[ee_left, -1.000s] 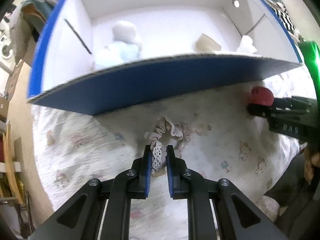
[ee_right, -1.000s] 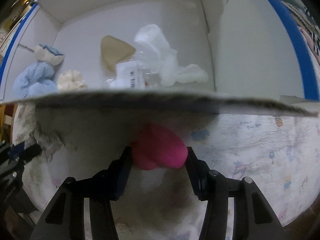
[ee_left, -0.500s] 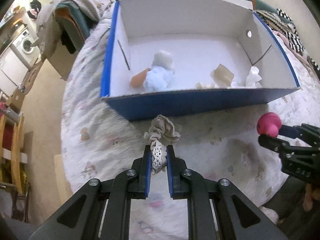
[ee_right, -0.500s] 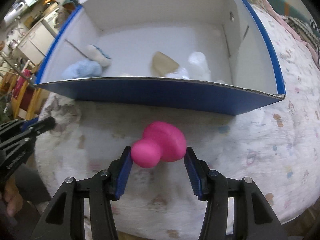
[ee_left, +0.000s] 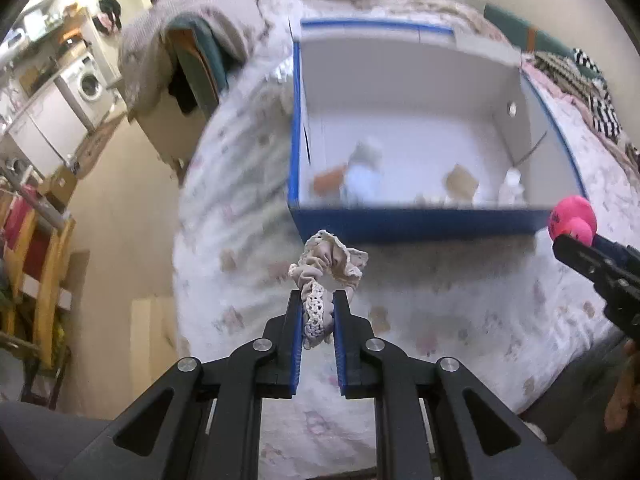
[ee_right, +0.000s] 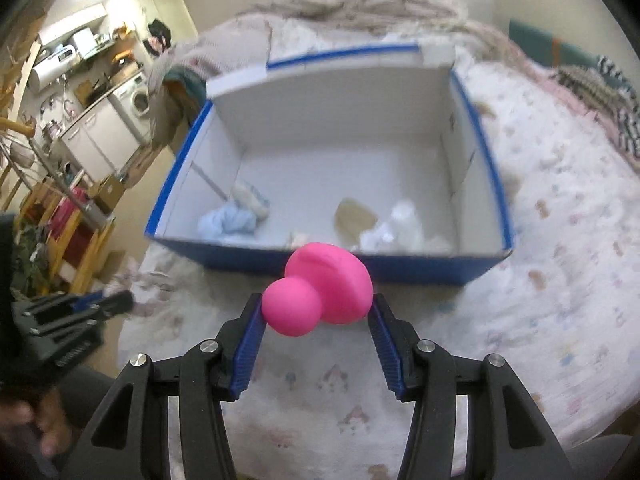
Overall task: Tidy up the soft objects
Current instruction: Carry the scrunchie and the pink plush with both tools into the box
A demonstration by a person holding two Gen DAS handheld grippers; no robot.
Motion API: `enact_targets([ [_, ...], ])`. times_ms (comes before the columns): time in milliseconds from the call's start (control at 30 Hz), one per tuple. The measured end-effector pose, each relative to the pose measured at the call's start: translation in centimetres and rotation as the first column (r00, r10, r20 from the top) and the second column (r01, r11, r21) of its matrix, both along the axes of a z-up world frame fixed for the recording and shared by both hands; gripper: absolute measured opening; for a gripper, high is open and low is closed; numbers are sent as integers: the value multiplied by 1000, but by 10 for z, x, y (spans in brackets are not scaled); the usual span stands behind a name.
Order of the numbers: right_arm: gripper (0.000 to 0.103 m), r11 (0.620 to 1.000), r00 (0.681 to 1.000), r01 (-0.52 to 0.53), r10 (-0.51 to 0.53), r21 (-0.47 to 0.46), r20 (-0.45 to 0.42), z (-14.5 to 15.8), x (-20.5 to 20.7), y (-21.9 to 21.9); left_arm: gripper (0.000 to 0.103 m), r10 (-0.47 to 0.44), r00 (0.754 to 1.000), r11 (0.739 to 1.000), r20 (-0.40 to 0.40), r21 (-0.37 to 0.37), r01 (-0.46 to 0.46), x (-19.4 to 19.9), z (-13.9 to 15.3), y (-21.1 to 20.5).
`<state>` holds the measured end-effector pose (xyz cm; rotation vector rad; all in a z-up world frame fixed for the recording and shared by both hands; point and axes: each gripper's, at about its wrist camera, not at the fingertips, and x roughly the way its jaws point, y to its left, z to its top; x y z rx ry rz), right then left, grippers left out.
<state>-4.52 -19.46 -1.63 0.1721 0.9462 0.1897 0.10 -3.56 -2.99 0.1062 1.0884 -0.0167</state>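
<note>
My left gripper [ee_left: 317, 300] is shut on a beige lace-trimmed scrunchie [ee_left: 326, 264] and holds it in the air in front of the blue box [ee_left: 416, 222]. My right gripper [ee_right: 316, 308] is shut on a pink mushroom-shaped squishy toy [ee_right: 324, 288], also lifted, short of the box's near wall [ee_right: 360, 268]. The toy shows at the right in the left wrist view [ee_left: 572, 218]. The box, white inside, holds a light blue plush [ee_right: 228, 220], a tan piece [ee_right: 354, 216] and white soft items [ee_right: 400, 228].
The box stands on a bed with a patterned white cover [ee_right: 560, 280]. A chair draped with clothes [ee_left: 188, 52] stands left of the bed. Wooden furniture [ee_left: 36, 280] and a washing machine [ee_left: 90, 84] are further left. The left gripper shows at the left in the right wrist view [ee_right: 68, 320].
Both grippers have risen and pulled back from the box's near wall, each keeping its object. The view now looks down into the whole box instead of up at its edge.
</note>
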Motion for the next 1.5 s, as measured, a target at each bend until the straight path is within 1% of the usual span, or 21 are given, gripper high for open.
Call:
enact_targets([
  [133,55,999,997,31,-32,18,63,13,-1,-9,13,10,998,1000,59,4,-10,5,29,1],
  [200,55,999,996,43,-46,27,81,12,5,-9,12,12,996,1000,87,7,-13,12,40,3],
  [267,55,998,994,49,-52,35,93,15,6,-11,13,5,991,1000,134,27,-9,17,52,2],
  [333,55,998,993,54,-57,29,100,14,11,-10,13,-5,986,999,166,38,-1,24,58,1],
  [433,55,998,991,61,-60,-4,122,16,17,-10,13,-17,984,999,176,37,10,38,59,-1],
  [533,55,998,989,56,-54,-12,141,19,25,-13,13,-31,984,999,173,48,23,51,53,-6],
  [633,55,999,989,50,-50,4,138,21,39,-17,13,-31,991,999,131,29,28,68,43,-9],
  [733,55,997,990,57,-62,44,123,19,56,-24,13,-38,994,999,105,23,36,85,36,-14],
  [833,55,998,995,46,-50,39,90,12,75,-26,13,-45,994,999,95,26,43,102,32,-21],
  [933,55,998,998,40,-43,57,53,3,94,-30,13,-37,997,999,66,4,37,119,26,-24],
  [1000,55,999,998,30,-32,39,48,0,104,-29,13,-31,998,1000,57,4,31,132,21,-27],
  [1100,55,999,999,7,-9,40,46,-4,118,-24,13,-33,997,999,62,16,32,145,16,-30],
  [1300,55,999,998,-49,49,-11,42,-14,145,-6,13,-42,996,999,73,37,39,167,4,-37],
  [1400,55,998,997,-69,70,-9,30,-21,158,0,13,-43,998,999,56,14,42,178,-3,-40],
  [1500,55,996,996,-85,85,-21,3,-30,167,5,13,-65,998,998,13,-10,65,189,-14,-45],
])
